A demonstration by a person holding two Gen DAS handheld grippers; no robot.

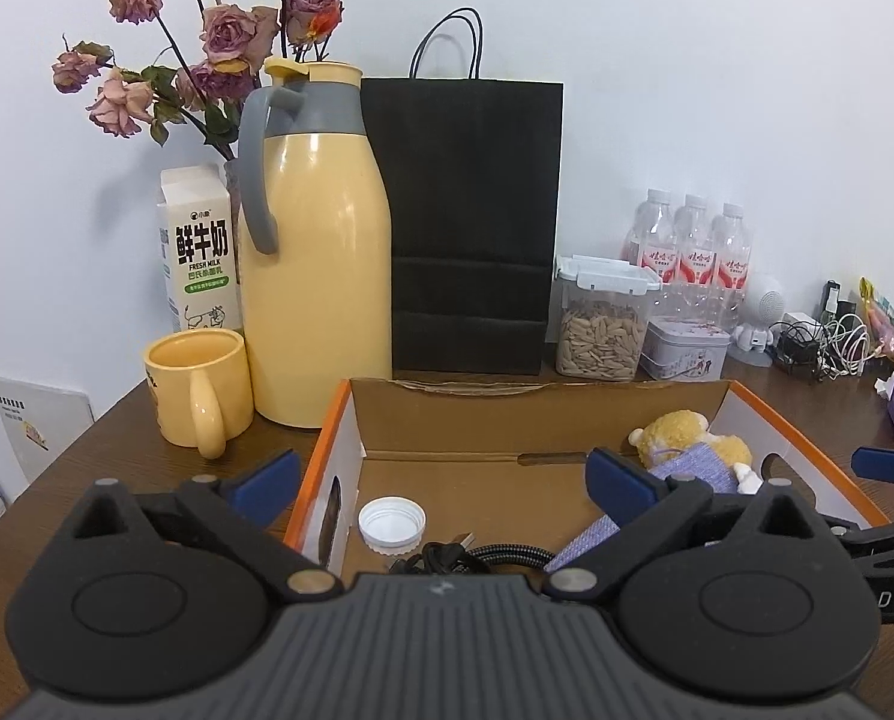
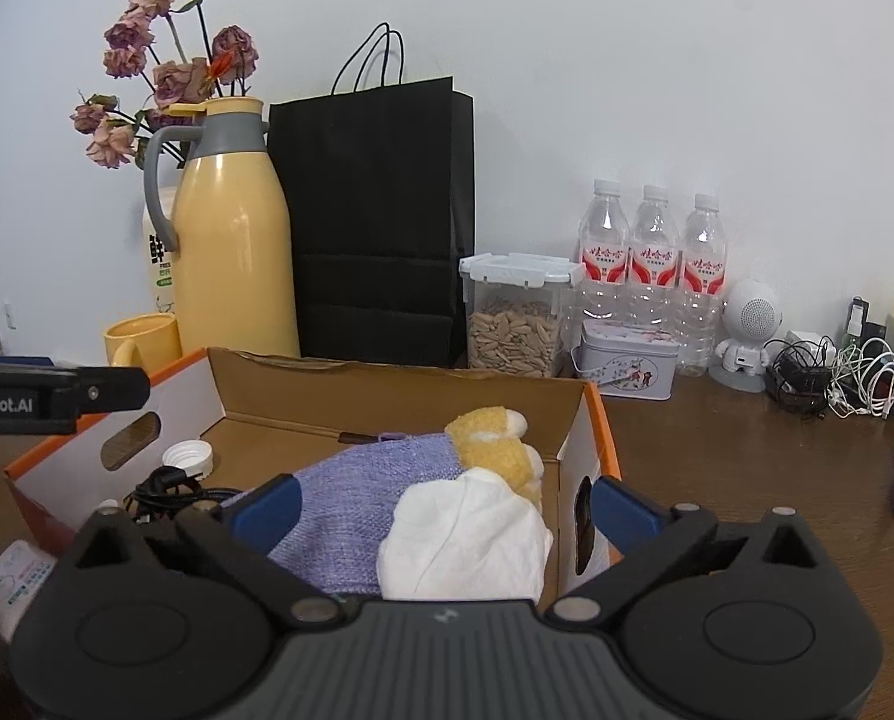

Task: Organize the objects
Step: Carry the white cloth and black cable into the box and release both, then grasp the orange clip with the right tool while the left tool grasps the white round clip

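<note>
Both grippers, left gripper (image 1: 444, 489) and right gripper (image 2: 444, 510), hover wide and empty over the cardboard box (image 2: 399, 387); the plush toy (image 2: 495, 441) lies inside, seemingly deposited. Next likely calls for reaching another loose item.

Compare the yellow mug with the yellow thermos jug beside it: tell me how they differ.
The yellow mug is short and open-topped; the thermos jug is tall and capped with a lid. The mug's handle is yellow like its body; the jug's handle and collar are grey. The mug's handle faces the left wrist camera; the jug's points left in both views. Both are pale yellow and stand upright on the wooden table, left of the cardboard box.
</note>
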